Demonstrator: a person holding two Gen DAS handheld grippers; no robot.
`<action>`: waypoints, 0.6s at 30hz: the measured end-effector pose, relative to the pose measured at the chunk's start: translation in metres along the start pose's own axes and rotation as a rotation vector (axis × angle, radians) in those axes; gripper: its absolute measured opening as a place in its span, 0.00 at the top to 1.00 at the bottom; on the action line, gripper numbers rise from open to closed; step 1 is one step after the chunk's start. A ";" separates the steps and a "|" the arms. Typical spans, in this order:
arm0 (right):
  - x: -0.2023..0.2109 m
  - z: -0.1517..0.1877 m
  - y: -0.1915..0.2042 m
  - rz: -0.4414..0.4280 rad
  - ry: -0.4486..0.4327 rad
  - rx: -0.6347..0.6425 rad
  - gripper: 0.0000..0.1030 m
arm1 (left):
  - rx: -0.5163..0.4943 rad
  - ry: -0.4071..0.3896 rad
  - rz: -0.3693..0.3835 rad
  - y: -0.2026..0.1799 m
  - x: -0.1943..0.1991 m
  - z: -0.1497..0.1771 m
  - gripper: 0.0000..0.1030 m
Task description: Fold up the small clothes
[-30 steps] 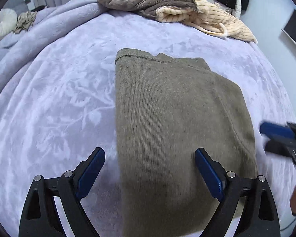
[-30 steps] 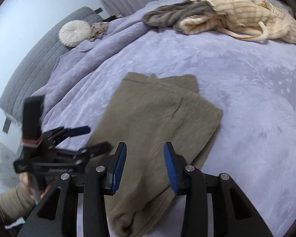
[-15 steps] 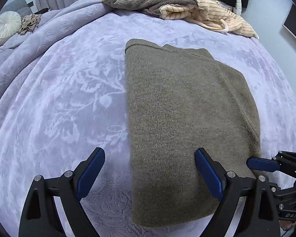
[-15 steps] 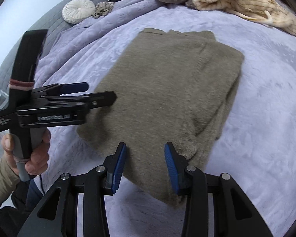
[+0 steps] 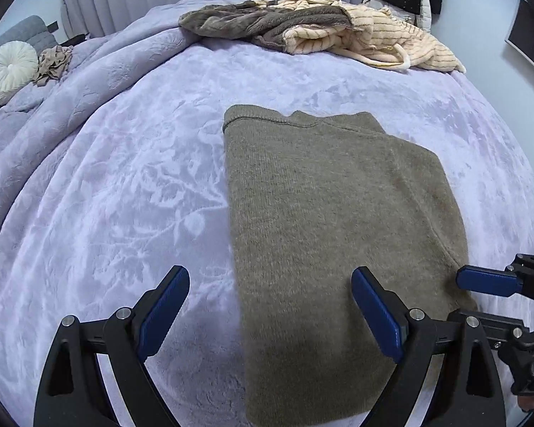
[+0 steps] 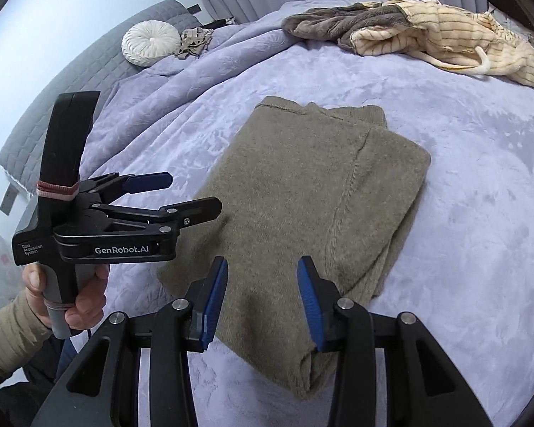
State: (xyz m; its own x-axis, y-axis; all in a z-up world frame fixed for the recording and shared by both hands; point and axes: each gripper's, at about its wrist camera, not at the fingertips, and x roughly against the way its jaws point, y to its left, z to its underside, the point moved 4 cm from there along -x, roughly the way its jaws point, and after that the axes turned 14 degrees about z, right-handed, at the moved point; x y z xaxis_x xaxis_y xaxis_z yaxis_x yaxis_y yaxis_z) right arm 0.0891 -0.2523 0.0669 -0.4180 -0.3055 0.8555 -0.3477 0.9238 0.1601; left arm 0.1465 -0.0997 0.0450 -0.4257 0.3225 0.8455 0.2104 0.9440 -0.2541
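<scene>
Olive-brown knitted sweater point(image 5: 331, 235) lies folded at frame centre on the lavender plush bed point(image 5: 124, 195). Left gripper point(image 5: 270, 306) fingers wide apart; right gripper point(image 6: 263, 299) fingers apart, empty, over the near hem. Risk: a one-layer pinch would drag the fold open.

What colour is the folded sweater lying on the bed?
The folded sweater is plain olive-brown knit, no pattern; clearest in the left wrist view.

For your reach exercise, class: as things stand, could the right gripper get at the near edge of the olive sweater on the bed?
Probably yes. The right gripper is open right over the near edge of the olive sweater, with nothing between. The left gripper hovers off to the side, not blocking.
</scene>
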 end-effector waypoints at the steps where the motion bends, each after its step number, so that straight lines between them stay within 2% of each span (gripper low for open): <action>1: -0.007 -0.002 -0.002 0.000 0.017 -0.001 0.57 | 0.012 0.012 -0.008 0.004 -0.006 -0.002 0.09; 4: -0.033 -0.007 -0.012 0.034 0.061 -0.018 0.58 | 0.024 0.037 -0.008 0.012 -0.024 -0.003 0.09; 6: -0.045 -0.007 -0.023 0.024 0.070 -0.043 0.66 | 0.030 0.055 0.000 0.015 -0.031 -0.003 0.09; 8: -0.047 -0.009 -0.028 0.019 0.073 -0.067 0.69 | 0.037 0.053 0.016 0.015 -0.029 -0.007 0.09; 10: -0.039 -0.013 -0.028 0.016 0.059 -0.072 0.68 | 0.044 0.027 0.045 0.013 -0.022 -0.016 0.09; 13: -0.032 -0.030 -0.029 0.041 -0.002 -0.066 0.66 | 0.026 0.021 0.005 0.011 -0.028 -0.031 0.09; 18: -0.063 -0.054 -0.059 0.134 0.045 -0.109 0.65 | 0.025 0.063 0.007 0.012 -0.051 -0.043 0.09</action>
State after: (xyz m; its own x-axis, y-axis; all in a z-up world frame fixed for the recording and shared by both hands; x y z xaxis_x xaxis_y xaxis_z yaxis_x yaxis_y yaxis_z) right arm 0.1813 -0.2751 0.0306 -0.4154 -0.1698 0.8936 -0.1975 0.9758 0.0936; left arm 0.2089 -0.1075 0.0193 -0.3677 0.3250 0.8713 0.1908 0.9434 -0.2713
